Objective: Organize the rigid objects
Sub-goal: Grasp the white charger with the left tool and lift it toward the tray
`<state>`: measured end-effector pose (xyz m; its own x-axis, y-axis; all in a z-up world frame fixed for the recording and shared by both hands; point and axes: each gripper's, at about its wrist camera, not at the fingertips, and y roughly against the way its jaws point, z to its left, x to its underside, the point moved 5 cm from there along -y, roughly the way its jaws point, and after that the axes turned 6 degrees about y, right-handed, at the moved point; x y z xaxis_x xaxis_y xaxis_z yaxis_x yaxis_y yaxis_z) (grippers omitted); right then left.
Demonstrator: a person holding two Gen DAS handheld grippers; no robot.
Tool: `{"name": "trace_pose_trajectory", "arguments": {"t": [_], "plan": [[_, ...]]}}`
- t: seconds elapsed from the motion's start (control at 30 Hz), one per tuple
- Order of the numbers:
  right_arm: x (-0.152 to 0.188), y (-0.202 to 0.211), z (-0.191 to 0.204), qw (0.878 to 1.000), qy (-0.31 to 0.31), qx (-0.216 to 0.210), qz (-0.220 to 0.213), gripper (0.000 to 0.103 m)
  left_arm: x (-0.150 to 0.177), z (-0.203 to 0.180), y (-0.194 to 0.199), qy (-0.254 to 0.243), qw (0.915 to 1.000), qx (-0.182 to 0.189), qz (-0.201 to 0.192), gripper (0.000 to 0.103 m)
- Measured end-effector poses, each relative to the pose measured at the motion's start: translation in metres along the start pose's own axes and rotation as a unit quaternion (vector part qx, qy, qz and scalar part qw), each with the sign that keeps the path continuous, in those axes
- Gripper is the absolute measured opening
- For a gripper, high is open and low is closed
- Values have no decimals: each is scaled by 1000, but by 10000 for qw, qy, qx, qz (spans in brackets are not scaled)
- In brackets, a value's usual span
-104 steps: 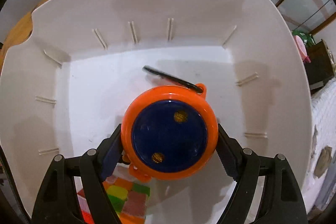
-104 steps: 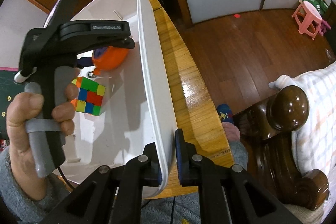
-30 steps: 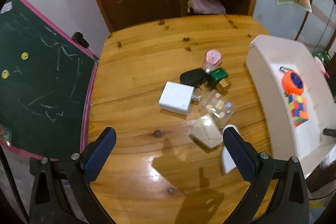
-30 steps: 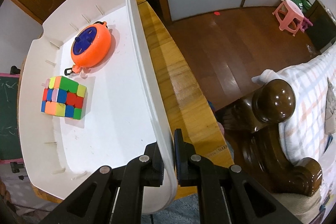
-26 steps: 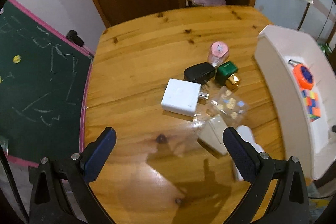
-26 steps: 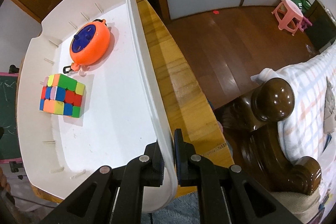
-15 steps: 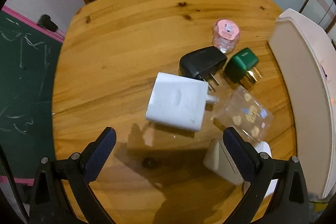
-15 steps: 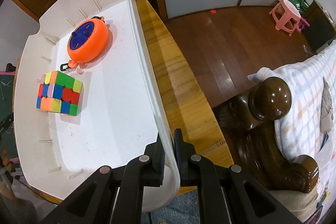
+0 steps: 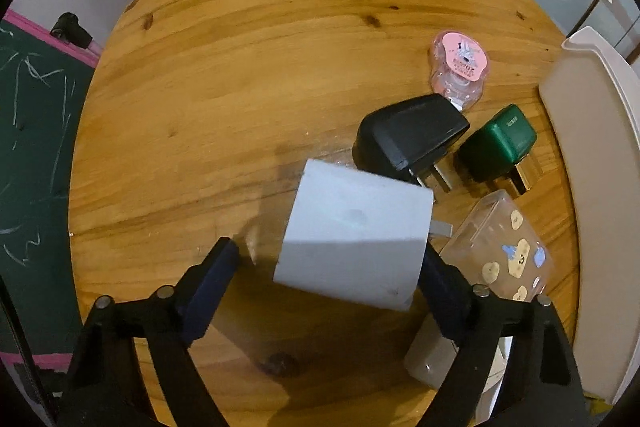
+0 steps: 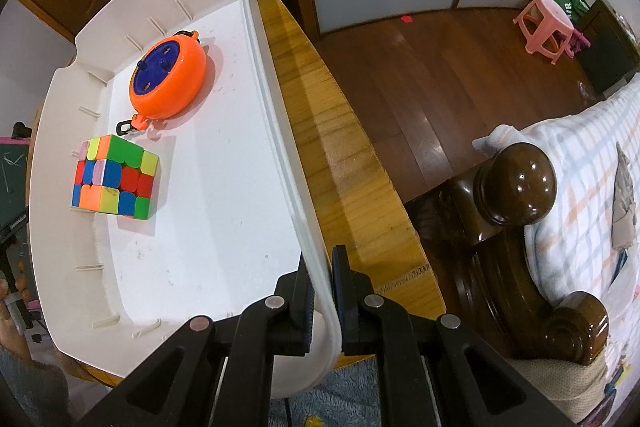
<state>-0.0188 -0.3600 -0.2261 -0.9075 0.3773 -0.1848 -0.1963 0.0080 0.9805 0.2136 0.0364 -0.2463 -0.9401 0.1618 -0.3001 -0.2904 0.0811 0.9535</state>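
The left gripper [image 9: 326,267] hangs over the wooden table [image 9: 224,79], fingers spread wide around the white charger [image 9: 352,241] — its prongs point right, toward the clear box [image 9: 500,251]. The right gripper [image 10: 322,291] is clamped on the white bin [image 10: 200,267] wall — cube [image 10: 114,183] and orange reel [image 10: 168,79] lie inside.

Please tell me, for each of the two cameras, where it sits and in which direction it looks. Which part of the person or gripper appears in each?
Left wrist: sits on the left gripper, looks down at the wooden table; open fingers flank the white charger.
Right wrist: sits on the right gripper, looks along the white bin, shut on its wall; a hand shows at the left edge.
Shared: the bin and table.
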Motion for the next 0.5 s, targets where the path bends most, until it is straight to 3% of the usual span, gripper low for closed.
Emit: {"name": "trace_pose_trajectory", "arguments": {"t": [0.07, 0.17, 0.5], "plan": [[0, 0, 0, 10000, 5, 8, -5, 9, -1, 0, 0, -12, 10000, 16, -51, 84], [1, 0, 0, 10000, 21, 29, -7, 10, -2, -3, 7, -87, 9997, -1, -207, 61], [2, 0, 1, 10000, -2, -2, -10, 11, 4, 14, 30, 536, 9972, -468, -227, 58]]}}
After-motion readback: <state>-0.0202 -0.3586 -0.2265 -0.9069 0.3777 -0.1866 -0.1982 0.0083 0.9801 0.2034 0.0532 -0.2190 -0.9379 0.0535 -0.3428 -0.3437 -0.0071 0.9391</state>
